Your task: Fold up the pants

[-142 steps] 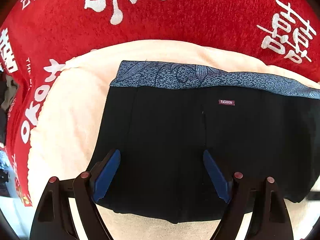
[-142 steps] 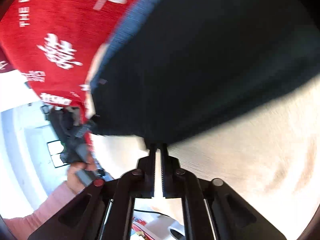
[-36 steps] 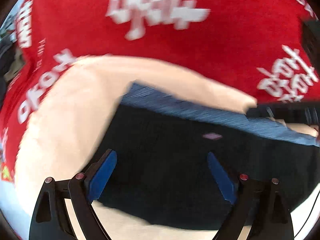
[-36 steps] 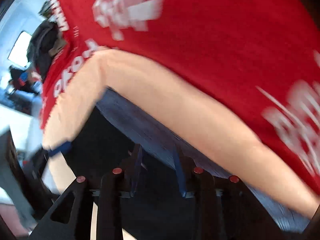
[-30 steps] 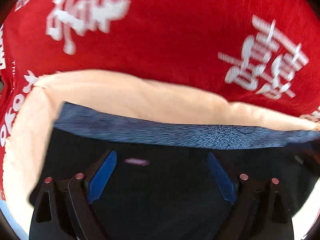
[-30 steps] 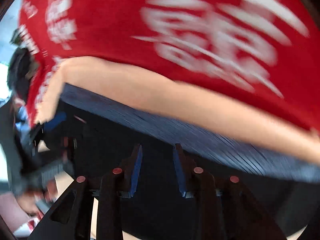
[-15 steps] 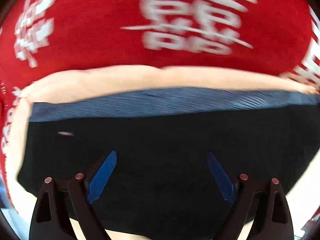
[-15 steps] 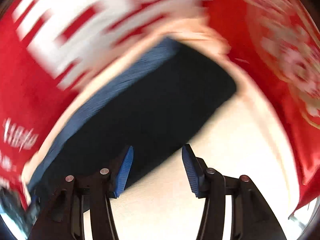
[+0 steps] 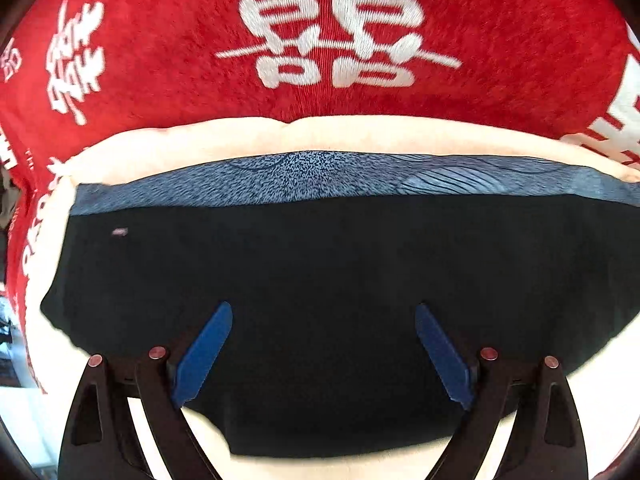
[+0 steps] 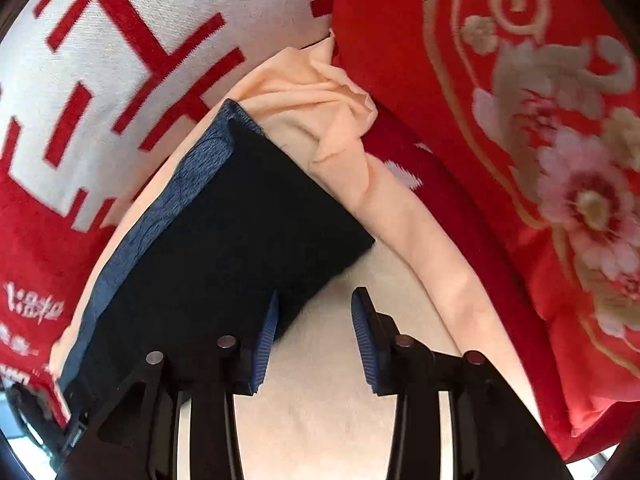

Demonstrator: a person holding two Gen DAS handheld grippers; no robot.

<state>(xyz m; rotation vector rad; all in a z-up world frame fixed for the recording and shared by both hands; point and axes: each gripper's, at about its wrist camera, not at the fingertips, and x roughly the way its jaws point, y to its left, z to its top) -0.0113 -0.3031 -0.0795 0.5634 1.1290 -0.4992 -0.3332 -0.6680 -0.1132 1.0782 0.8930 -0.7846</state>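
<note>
Both grippers are apart and empty: the left gripper [image 9: 322, 346] hangs over the middle of the pants [image 9: 320, 280], whose long axis runs sideways on the cream cloth [image 9: 280, 132], while the right gripper [image 10: 314, 332] straddles their right corner

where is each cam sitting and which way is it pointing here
Left wrist: sits on the left gripper, looking forward and down over the black pants toward their blue waistband and the red blanket; both blue fingers show, spread open.
Right wrist: sits on the right gripper, looking along the pants' end edge toward a floral red cushion; its fingers show, open over the cream cloth.
Shared: pants, waistband, cream cloth, red blanket.
</note>
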